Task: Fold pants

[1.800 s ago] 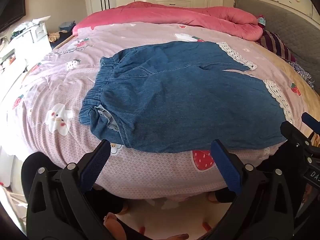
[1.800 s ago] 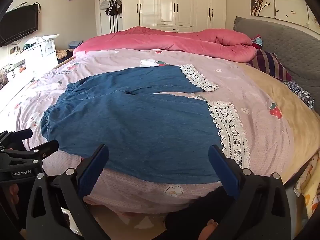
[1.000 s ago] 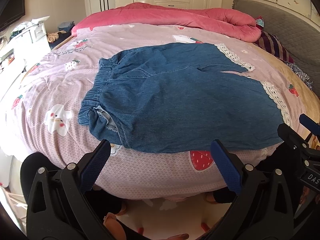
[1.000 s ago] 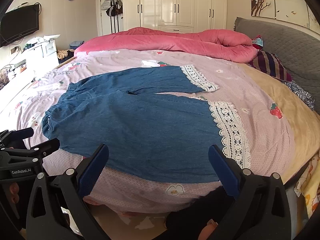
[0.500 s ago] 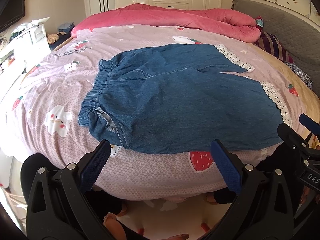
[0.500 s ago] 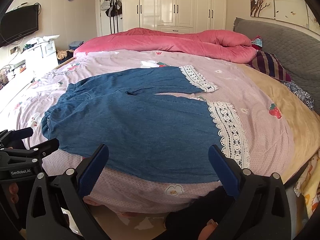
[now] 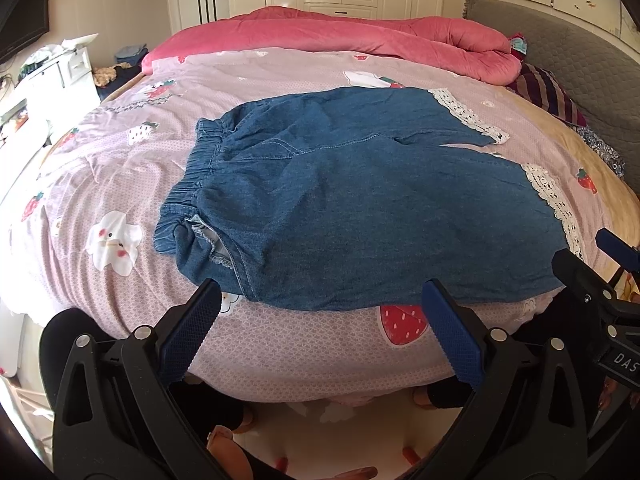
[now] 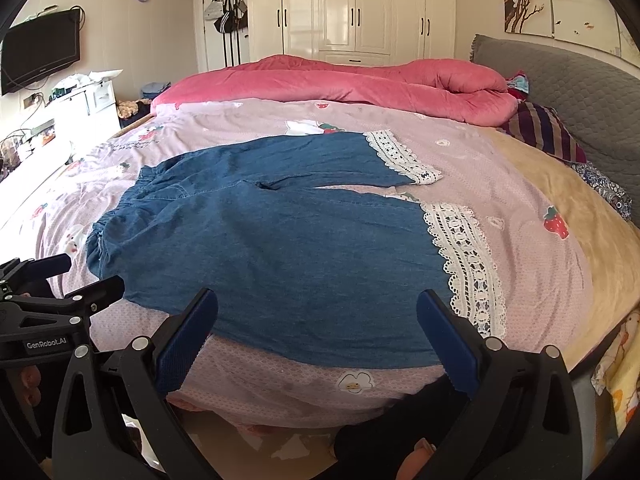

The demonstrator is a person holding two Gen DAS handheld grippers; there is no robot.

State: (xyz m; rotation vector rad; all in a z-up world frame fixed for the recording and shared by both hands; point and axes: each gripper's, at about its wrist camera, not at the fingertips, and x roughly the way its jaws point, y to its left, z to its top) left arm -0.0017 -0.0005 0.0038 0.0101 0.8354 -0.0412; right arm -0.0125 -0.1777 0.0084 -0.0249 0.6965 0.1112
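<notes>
Right wrist view alone shows the wall TV (image 8: 40,50) beyond flat denim pants (image 8: 280,248); both grippers' fingers spread wide.

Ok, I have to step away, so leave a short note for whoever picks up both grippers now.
Left gripper: open, empty, short of the bed edge near the waistband end.
Right gripper: open, empty, near the lace-cuff end.
Denim pants: spread flat on the pink bedsheet, waistband left, lace cuffs right, legs side by side.
Done: nothing folded.
Left: every fold.
</notes>
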